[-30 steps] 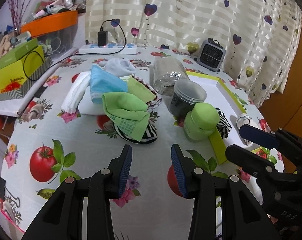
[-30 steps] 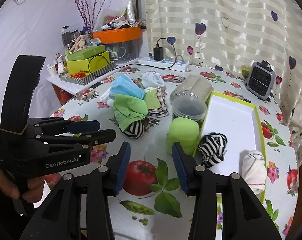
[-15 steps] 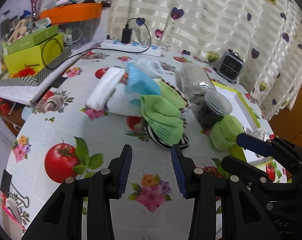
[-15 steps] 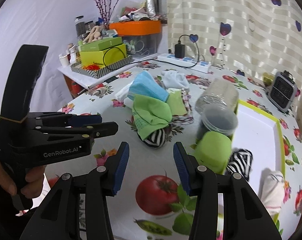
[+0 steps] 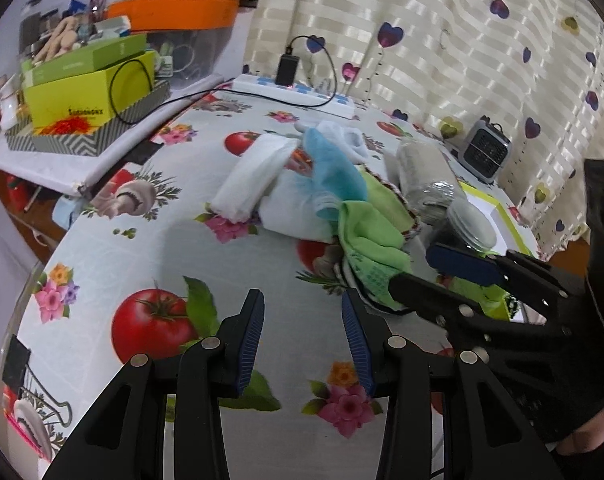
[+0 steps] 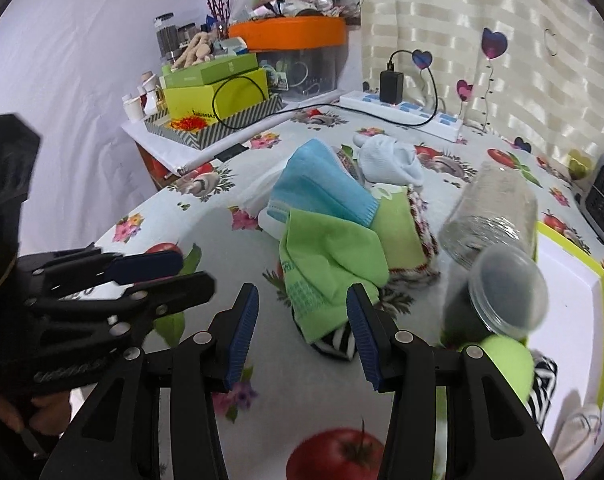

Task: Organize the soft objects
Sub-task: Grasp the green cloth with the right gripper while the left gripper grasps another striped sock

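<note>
Both grippers stand open and empty. From its own camera, the right gripper (image 6: 302,322) points down at the near end of a pile of soft things, its blue pads apart with a green sock (image 6: 327,264) showing in the gap but not touched. The left gripper (image 5: 302,332) hangs over bare desk (image 5: 150,240) just short of the same pile, nothing between its pads.

That pile lies mid-desk: the green sock on top of a black-and-white striped sock (image 6: 335,342), a blue face mask (image 6: 321,190) behind it, a white sock (image 6: 389,162) farther back and a folded white cloth (image 5: 254,176) to the left. A yellow-rimmed white tray (image 6: 573,288) sits to the right, with another striped sock (image 6: 543,380) at its near edge; it looks like the place where sorted pieces go.

The step in hand seems to be reaching for the green sock. To do it well, I would bring the right gripper lower until the pads straddle a thick fold near the sock's toe, then close firmly, since thin cloth slips out easily. Lifting straight up should help keep the striped sock from dragging along. Two jars (image 6: 497,300) stand just beside the pile on the right and could be knocked on the way to the tray.

A fruit-and-flower print oilcloth covers the desk. Behind it hangs a striped curtain with hearts (image 5: 441,40), with a power strip (image 5: 298,94) and a small heater (image 5: 483,152) along the back, and boxes (image 5: 86,92) on a side shelf.
</note>
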A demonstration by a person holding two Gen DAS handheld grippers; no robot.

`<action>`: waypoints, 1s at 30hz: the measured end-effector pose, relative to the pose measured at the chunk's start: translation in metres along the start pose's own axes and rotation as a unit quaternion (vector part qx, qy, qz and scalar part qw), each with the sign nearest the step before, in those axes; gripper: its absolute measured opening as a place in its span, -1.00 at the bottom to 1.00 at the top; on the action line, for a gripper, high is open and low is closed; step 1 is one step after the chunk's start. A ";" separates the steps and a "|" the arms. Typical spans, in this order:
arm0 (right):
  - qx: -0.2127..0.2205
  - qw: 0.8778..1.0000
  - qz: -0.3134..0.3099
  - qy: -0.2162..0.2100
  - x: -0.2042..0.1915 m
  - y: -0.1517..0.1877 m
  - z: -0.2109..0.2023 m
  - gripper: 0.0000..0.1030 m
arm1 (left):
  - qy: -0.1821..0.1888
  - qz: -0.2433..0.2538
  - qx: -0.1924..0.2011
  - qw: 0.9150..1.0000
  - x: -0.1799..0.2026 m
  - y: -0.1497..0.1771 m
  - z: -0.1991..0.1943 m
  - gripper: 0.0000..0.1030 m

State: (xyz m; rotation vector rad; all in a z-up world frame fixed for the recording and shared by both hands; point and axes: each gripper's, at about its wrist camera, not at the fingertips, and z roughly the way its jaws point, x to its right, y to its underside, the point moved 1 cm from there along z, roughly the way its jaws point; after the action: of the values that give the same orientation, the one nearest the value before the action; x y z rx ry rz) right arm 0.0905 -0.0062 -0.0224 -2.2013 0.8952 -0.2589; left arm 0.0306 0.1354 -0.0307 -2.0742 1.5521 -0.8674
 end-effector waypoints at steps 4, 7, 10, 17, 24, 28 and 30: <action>-0.016 1.000 -0.003 -0.004 0.000 -0.007 0.018 -0.08 | -0.002 -0.009 -0.001 1.000 -0.010 0.001 0.002 -0.24; -0.023 1.000 -0.007 -0.005 0.000 -0.011 0.028 -0.08 | -0.005 -0.015 0.000 1.000 -0.018 0.002 0.002 -0.24; -0.032 0.999 -0.008 0.001 0.000 -0.014 0.039 -0.08 | -0.008 -0.022 -0.003 1.000 -0.024 0.002 0.004 -0.24; -0.032 0.999 0.034 -0.002 0.017 -0.018 0.043 -0.65 | -0.008 -0.027 -0.011 1.000 -0.029 0.003 0.010 -0.24; -0.021 0.998 0.051 -0.013 0.025 -0.016 0.036 -0.91 | 0.005 -0.023 -0.014 1.000 -0.021 0.003 0.013 -0.24; 0.003 0.998 0.063 -0.014 0.032 -0.016 0.017 -0.92 | 0.019 -0.012 -0.015 1.000 -0.009 0.003 0.014 -0.24; 0.016 0.997 0.069 -0.015 0.035 -0.016 0.004 -0.92 | 0.030 -0.009 -0.017 0.999 -0.003 0.002 0.016 -0.24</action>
State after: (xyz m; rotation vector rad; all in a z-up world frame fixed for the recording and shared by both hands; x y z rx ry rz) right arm 0.1266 -0.0191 -0.0171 -2.0977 1.0153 -0.1725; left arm 0.0393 0.1371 -0.0444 -2.1065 1.5921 -0.9245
